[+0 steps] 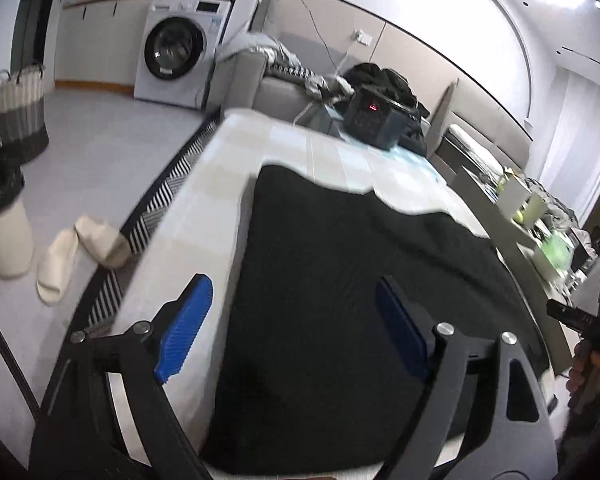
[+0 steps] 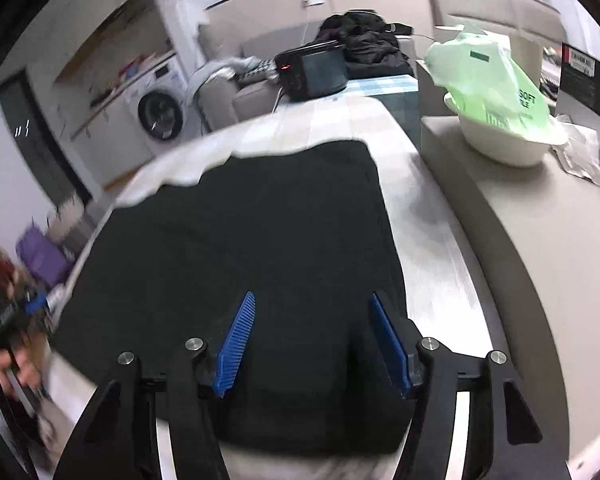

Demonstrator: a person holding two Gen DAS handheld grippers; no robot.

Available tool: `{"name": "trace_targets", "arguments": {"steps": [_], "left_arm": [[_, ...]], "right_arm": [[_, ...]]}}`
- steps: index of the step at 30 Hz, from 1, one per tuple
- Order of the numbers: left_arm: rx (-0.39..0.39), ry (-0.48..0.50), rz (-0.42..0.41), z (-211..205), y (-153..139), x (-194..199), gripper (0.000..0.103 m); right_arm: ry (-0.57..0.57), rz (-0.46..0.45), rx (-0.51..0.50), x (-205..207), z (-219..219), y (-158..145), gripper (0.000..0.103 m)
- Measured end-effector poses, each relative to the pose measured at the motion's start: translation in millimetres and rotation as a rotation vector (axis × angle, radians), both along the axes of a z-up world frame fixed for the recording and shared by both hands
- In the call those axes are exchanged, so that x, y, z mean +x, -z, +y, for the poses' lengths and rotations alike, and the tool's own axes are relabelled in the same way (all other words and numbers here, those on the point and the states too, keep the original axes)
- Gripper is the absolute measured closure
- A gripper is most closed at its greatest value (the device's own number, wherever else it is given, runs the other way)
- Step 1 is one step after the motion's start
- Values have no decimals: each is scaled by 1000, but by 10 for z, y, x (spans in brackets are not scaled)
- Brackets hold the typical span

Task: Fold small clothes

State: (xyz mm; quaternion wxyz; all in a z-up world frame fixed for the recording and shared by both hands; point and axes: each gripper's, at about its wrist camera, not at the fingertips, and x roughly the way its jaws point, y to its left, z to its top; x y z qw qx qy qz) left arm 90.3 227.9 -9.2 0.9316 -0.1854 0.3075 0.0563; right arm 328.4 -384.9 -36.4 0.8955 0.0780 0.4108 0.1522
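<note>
A black garment (image 1: 340, 280) lies flat on the pale checked table (image 1: 220, 184); it also shows in the right wrist view (image 2: 240, 240). My left gripper (image 1: 292, 288) is open above the garment's near left part, its blue pads (image 1: 184, 328) wide apart with nothing between them. My right gripper (image 2: 312, 304) is open above the garment's near right part, blue pads (image 2: 236, 344) apart and empty. The right gripper's handle shows at the edge of the left wrist view (image 1: 588, 320), and the left gripper at the edge of the right wrist view (image 2: 20, 320).
A black box with a red display (image 1: 372, 120) and a dark clothes pile (image 1: 384, 80) sit at the table's far end. A white bowl with a green bag (image 2: 500, 92) stands on a side counter. Slippers (image 1: 80, 248), bins and a washing machine (image 1: 176, 52) are on the left.
</note>
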Motion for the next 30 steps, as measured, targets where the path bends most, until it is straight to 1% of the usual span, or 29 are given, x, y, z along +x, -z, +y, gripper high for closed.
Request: {"name": "trace_targets", "arguments": {"steps": [1, 3, 4, 7, 11, 13, 17, 21, 24, 25, 26, 27, 28, 29, 30], "left_arm": [[5, -2, 5, 17, -23, 112, 18], [8, -1, 30, 53, -64, 364, 10], [5, -2, 38, 73, -63, 481, 2], [-17, 16, 55, 131, -48, 787, 1], [-20, 53, 111, 158, 55, 1211, 1], [-12, 56, 153, 183, 140, 1436, 1], [-24, 46, 237, 246, 350, 1859, 1], [-40, 42, 305, 291, 557, 2151, 2], [-47, 34, 332, 338, 662, 2272, 8], [-36, 33, 331, 340, 674, 2316, 10], [-29, 37, 330, 335, 683, 2348, 16], [-19, 40, 333, 341, 690, 2392, 18], [-11, 40, 331, 339, 692, 2419, 27], [-2, 42, 331, 337, 695, 2445, 39], [15, 48, 327, 328, 692, 2472, 47]], "right_arm": [[13, 3, 14, 112, 14, -19, 34], [23, 11, 35, 359, 70, -53, 33], [26, 14, 39, 482, 108, -62, 33], [30, 22, 37, 772, 206, -69, 32], [33, 48, 13, 1169, 278, -16, 32], [34, 60, 1, 1341, 298, 30, 32], [38, 101, -19, 1660, 325, 132, 32], [36, 117, -74, 1926, 370, 239, 32], [30, 141, -110, 2077, 372, 318, 32], [25, 145, -127, 2117, 373, 348, 32], [25, 146, -138, 2138, 375, 371, 32], [22, 147, -143, 2152, 373, 390, 32], [13, 154, -145, 2171, 378, 420, 32], [6, 158, -152, 2179, 389, 438, 32], [0, 154, -162, 2179, 409, 452, 32]]}}
